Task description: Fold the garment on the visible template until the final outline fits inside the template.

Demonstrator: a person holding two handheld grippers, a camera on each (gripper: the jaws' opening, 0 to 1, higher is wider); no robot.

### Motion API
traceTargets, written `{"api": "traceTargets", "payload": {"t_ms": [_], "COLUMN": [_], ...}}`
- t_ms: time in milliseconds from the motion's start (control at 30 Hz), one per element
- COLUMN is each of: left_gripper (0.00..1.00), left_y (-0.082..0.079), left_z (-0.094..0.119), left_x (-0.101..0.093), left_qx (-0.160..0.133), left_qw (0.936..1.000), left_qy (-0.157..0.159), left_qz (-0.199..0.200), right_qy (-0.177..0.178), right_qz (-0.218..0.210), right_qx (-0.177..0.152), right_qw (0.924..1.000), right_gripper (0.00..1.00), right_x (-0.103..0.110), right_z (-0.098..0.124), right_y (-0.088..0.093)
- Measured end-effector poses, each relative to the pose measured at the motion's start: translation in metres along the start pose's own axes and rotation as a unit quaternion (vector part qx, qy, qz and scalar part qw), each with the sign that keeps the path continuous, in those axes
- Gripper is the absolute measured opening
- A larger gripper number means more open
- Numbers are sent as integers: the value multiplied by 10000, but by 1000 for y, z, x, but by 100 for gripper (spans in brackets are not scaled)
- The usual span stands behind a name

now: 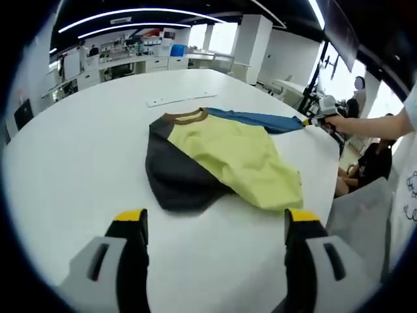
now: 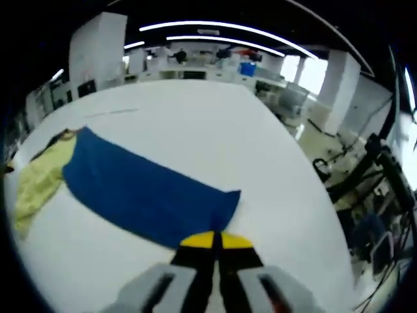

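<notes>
A T-shirt lies on the white table (image 1: 78,163) with a yellow body (image 1: 238,156), a black sleeve (image 1: 172,169), a brown collar (image 1: 186,117) and a blue sleeve (image 1: 260,120). My left gripper (image 1: 217,218) hovers open at the table's near side, short of the black sleeve and holding nothing. The right gripper (image 1: 311,120), held in a person's hand (image 1: 335,121), pinches the end of the blue sleeve, which is drawn out to the right. In the right gripper view, the gripper (image 2: 215,241) is shut on the cuff of the blue sleeve (image 2: 140,189). The yellow body (image 2: 36,179) lies beyond.
A thin pale strip (image 1: 179,99) lies flat on the table behind the collar. A person's arm (image 1: 378,124) reaches in from the right, and someone sits past the table's right edge (image 1: 371,163). A black stand (image 2: 365,169) rises beside the table. Desks line the back wall.
</notes>
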State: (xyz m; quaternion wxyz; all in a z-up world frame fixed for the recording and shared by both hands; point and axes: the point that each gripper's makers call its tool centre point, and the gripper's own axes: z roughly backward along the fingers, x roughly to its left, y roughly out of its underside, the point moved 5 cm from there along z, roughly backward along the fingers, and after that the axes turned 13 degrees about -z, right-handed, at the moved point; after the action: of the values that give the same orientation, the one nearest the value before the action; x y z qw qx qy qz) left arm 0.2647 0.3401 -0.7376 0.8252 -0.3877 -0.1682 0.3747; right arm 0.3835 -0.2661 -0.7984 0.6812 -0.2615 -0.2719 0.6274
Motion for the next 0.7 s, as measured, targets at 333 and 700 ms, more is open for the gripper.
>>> {"api": "traceTargets", "payload": {"t_ms": [333,700], "left_gripper": [83,83], "left_y": [0,-1], "left_z": [2,4], "left_x": [3,5], "left_qx": [-28,-123], "left_qw": [10000,9999], "left_qy": [-28,-76], "left_qz": [20,51], "right_qy": [-23,-418], "right_qz": [-52,-165], "right_qx": [139,-29], "right_qw": [9999,9990], "right_gripper": [0,18], "right_x": [1,-1], "right_z": [-3,9], "right_y": [1,-3]}}
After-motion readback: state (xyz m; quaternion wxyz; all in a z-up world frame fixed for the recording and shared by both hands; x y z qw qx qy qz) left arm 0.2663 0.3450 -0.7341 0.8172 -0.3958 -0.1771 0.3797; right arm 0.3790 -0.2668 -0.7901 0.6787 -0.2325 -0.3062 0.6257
